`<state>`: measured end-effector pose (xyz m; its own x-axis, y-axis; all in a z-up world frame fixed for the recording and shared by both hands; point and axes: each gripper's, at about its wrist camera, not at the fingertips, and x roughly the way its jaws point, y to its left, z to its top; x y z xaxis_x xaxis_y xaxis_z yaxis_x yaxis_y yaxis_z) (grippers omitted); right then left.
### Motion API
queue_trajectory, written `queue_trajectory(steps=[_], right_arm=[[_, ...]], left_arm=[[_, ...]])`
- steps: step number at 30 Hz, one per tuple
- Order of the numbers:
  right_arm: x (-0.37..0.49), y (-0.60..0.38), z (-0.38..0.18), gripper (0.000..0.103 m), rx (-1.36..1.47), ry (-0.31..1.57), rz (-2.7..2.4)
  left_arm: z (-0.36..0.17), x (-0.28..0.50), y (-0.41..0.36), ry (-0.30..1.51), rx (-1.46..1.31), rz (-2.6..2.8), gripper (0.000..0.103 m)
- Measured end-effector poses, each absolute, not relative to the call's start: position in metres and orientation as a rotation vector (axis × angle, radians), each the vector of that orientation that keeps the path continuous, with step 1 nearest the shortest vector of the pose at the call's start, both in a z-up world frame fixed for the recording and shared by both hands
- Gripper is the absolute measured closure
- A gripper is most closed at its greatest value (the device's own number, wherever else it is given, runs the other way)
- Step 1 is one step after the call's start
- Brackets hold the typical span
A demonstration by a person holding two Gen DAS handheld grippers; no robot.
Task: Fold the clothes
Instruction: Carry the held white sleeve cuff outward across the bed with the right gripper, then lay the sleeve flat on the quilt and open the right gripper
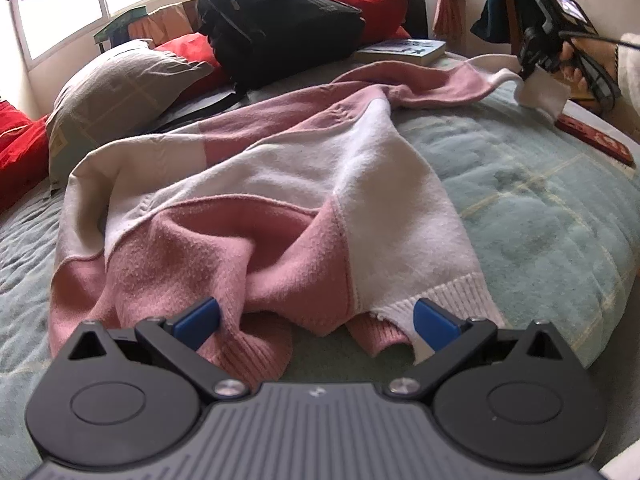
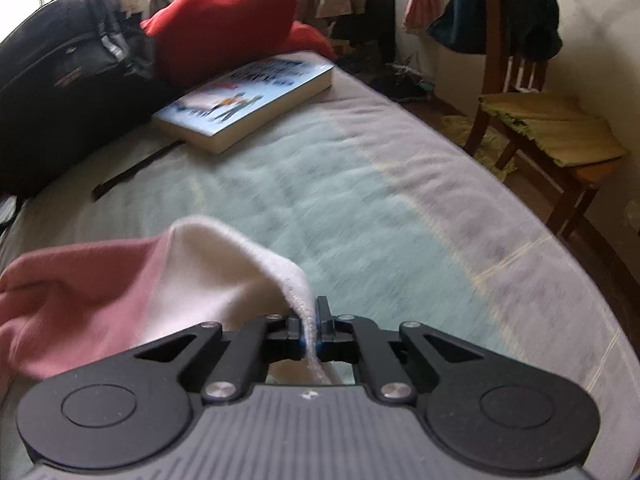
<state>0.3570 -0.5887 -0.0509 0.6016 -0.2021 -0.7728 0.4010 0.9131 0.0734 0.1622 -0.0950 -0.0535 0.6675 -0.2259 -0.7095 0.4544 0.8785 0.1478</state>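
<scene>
Lying rumpled on the pale green quilted bed (image 1: 520,184), the pink-and-white knitted sweater (image 1: 280,184) has its white cuff clamped in the right gripper (image 2: 311,330) jaws, while the left gripper (image 1: 316,320) jaws gape at its hem.

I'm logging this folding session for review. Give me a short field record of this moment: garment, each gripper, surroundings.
garment: pink and white sweater, spread rumpled on the bed
right gripper: shut on the white sleeve cuff, lifted off the bed
left gripper: open, at the hem, holding nothing
surroundings: black backpack, book, grey pillow
</scene>
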Motion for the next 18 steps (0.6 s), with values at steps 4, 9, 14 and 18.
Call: queue_trajectory(steps=[4,9,14,18], right_arm=[[0.37,-0.599,-0.055,0.095,0.246,0.875,-0.369],[0.378,-0.602,-0.064,0.094,0.227,0.892,-0.376],[0.377,-0.6,-0.06,0.055,0.135,0.861,-0.414],[0.368,-0.609,-0.045,0.046,0.202,0.796,-0.425]], left_arm=[[-0.054,0.165,-0.099,0.751,0.333,-0.386,0.001],[-0.055,0.167,-0.101,0.756,0.343,-0.382,0.001],[-0.055,0.168,-0.104,0.754,0.352,-0.384,0.001],[-0.055,0.168,-0.106,0.752,0.353,-0.385,0.001]])
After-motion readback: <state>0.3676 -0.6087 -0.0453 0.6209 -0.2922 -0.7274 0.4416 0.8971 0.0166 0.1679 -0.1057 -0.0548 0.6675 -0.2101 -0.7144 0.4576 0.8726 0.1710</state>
